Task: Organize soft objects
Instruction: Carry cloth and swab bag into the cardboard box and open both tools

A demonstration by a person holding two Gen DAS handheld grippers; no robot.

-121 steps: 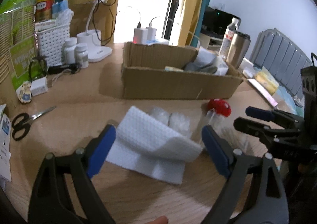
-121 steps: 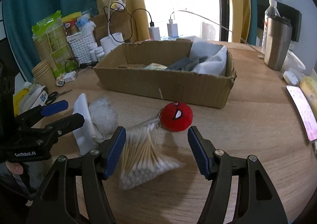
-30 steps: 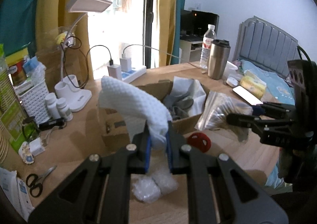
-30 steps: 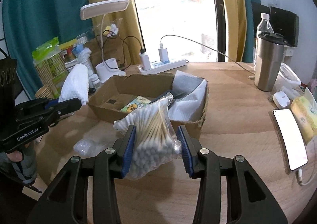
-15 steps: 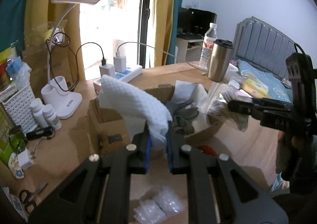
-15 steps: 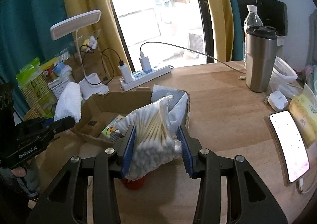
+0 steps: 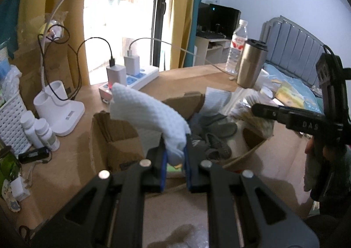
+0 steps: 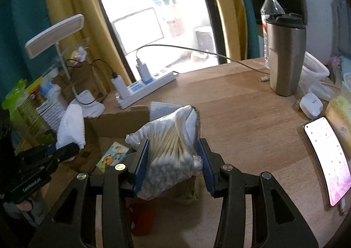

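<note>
My left gripper (image 7: 174, 155) is shut on a white waffle-weave cloth (image 7: 151, 114), held over the open cardboard box (image 7: 114, 136). The same cloth (image 8: 72, 127) shows at the left in the right wrist view. My right gripper (image 8: 173, 160) is shut on a clear bag of cotton swabs (image 8: 171, 149), above the box's right end (image 8: 122, 122). That bag (image 7: 248, 111) and the right gripper (image 7: 276, 114) appear at the right in the left wrist view. Grey and white soft items (image 7: 212, 133) lie in the box. A red plush (image 8: 140, 215) sits on the table below the right gripper.
A white desk lamp (image 7: 59, 105), a power strip with chargers (image 7: 131, 76), small bottles (image 7: 41, 131) and a white basket (image 7: 11, 122) stand left of the box. A steel tumbler (image 8: 285, 54), a water bottle (image 8: 271, 6) and a lit phone (image 8: 326, 160) are at the right.
Both grippers have carried their loads forward, from in front of the box to above it. The red plush and the bubble wrap have slipped below them, the wrap out of sight.
</note>
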